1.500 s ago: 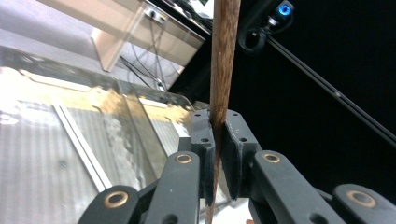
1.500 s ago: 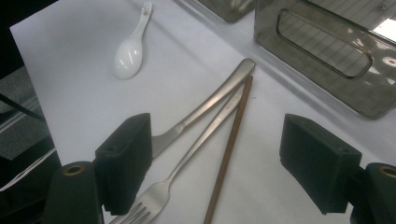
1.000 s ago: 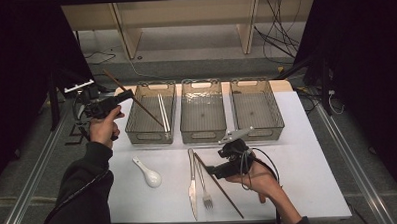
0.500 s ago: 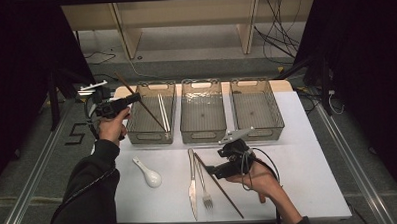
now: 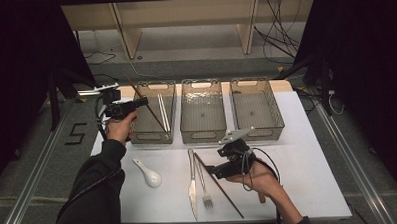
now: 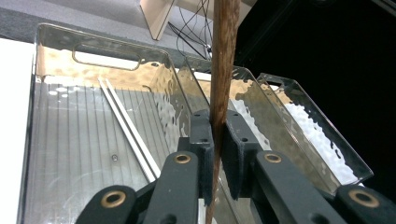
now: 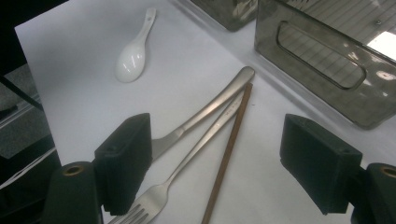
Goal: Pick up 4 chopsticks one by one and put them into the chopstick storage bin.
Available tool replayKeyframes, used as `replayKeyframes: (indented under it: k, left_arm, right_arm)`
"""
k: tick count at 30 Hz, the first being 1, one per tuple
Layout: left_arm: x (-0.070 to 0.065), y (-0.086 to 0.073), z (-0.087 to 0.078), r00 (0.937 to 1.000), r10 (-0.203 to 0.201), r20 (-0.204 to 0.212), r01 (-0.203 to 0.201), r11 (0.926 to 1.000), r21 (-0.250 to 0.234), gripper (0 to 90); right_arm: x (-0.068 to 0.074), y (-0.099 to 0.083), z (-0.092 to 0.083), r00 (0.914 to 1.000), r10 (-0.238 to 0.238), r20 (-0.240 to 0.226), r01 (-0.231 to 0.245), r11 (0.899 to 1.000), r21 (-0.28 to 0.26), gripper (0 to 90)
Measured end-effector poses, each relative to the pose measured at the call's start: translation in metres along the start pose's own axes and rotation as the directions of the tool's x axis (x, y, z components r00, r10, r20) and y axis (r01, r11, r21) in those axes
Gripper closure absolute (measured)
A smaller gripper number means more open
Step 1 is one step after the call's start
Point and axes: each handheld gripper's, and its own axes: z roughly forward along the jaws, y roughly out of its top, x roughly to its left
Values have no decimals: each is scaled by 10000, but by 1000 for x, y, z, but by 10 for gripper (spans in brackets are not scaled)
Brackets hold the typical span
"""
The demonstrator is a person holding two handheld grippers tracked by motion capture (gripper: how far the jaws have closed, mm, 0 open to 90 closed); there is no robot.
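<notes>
Left gripper (image 5: 136,102) clenched on a brown chopstick (image 5: 147,106), pads pinching it mid-length above the left bin (image 5: 136,130). Right gripper (image 5: 213,170) released, jaws spread wide over the cutlery on the white table (image 5: 308,173), resting in the person's right hand (image 5: 261,182).

Largest to smallest, from the high view: table; 3 clear bins in a row, left, middle bin (image 5: 203,134) and right bin (image 5: 256,110); then a loose brown chopstick (image 5: 218,184), a knife (image 5: 191,180), a fork (image 5: 203,184) and a white spoon (image 5: 147,173) in front of the bins. Held chopstick slanting across the left bin, 1 end past its far left corner, the other over its floor.

Left gripper view: held chopstick (image 6: 220,88) upright between the 2 pads, wood grain plain, and 2 pale chopsticks (image 6: 128,128) lying side by side on the ribbed bin floor, faint from above.

Right gripper view: loose chopstick (image 7: 229,149) between the open jaws, touching neither pad, just beside the fork's handle (image 7: 205,135); spoon (image 7: 133,51) well apart, bowl down.
</notes>
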Motion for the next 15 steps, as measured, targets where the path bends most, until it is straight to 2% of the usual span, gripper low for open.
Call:
replayKeyframes:
  k: [15]
  left_arm:
    - [-4,-2,11,9998,180,-87,-176,9989,425,824]
  right_arm:
    - [0,1,-1,10000,37,-64,-38,9999,-119,249]
